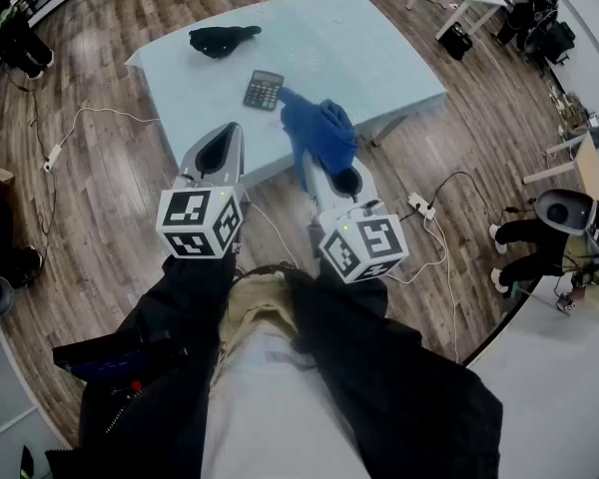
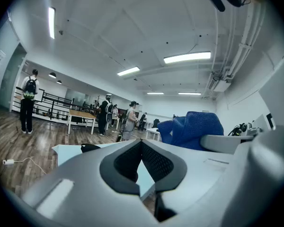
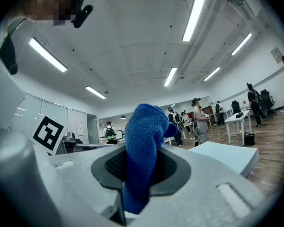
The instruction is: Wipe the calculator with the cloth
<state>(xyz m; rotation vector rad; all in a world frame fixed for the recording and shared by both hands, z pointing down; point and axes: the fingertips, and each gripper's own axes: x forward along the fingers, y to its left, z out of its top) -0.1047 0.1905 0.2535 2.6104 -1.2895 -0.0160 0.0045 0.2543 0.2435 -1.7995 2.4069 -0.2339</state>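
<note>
Wood flooring surrounds a pale-blue table (image 1: 379, 58), and the calculator (image 1: 264, 90) is seen lying flat near its near edge. A blue cloth (image 1: 319, 133) is clamped between the jaws of the right gripper (image 3: 142, 160) — held just beside the calculator's right side. The left gripper (image 2: 142, 145) is closed on nothing — raised off the near edge.

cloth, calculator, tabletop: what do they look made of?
Cloth: blue, with a fuzzy looped pile, likely microfibre or terry. It droops limply from the right gripper.
Calculator: dark rigid casing with rows of keys, probably matte plastic.
Table: pale blue, smooth top with little glare, perhaps laminate or a cover sheet. The head view cannot settle which.
</note>
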